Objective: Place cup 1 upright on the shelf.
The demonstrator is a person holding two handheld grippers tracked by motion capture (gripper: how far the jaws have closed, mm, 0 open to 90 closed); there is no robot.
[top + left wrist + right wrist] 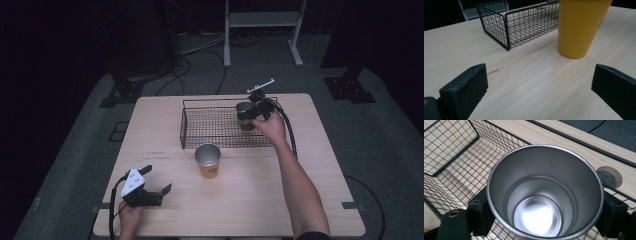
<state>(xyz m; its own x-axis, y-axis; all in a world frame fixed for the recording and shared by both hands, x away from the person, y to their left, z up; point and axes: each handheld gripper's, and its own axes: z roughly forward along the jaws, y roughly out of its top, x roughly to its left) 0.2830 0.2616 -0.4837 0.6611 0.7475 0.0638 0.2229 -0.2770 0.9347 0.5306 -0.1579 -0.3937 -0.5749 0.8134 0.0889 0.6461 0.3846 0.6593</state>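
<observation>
At the near edge of the tabletop (250,200), the left hand-held gripper (152,187) rests low on the wood, jaws spread wide apart with nothing between them. Its own camera looks across bare wood grain to the yellow cup (580,27) standing upright just ahead, off to the right jaw's side and clear of both jaws. From the high view, that yellow cup (208,161) sits near the middle of the tabletop, open mouth up, silver lining showing inside, just in front of the wire basket (200,125). Further back, the person's right arm stretches out over the basket's right end, and the right hand-held gripper (248,114) is clamped on a metal cup (244,115), one jaw pressing each side of its wall. Looking down from the right gripper view, the metal cup (544,195) is upright, empty and shiny inside, held over the basket's mesh floor (461,170) close to the far right corner.
</observation>
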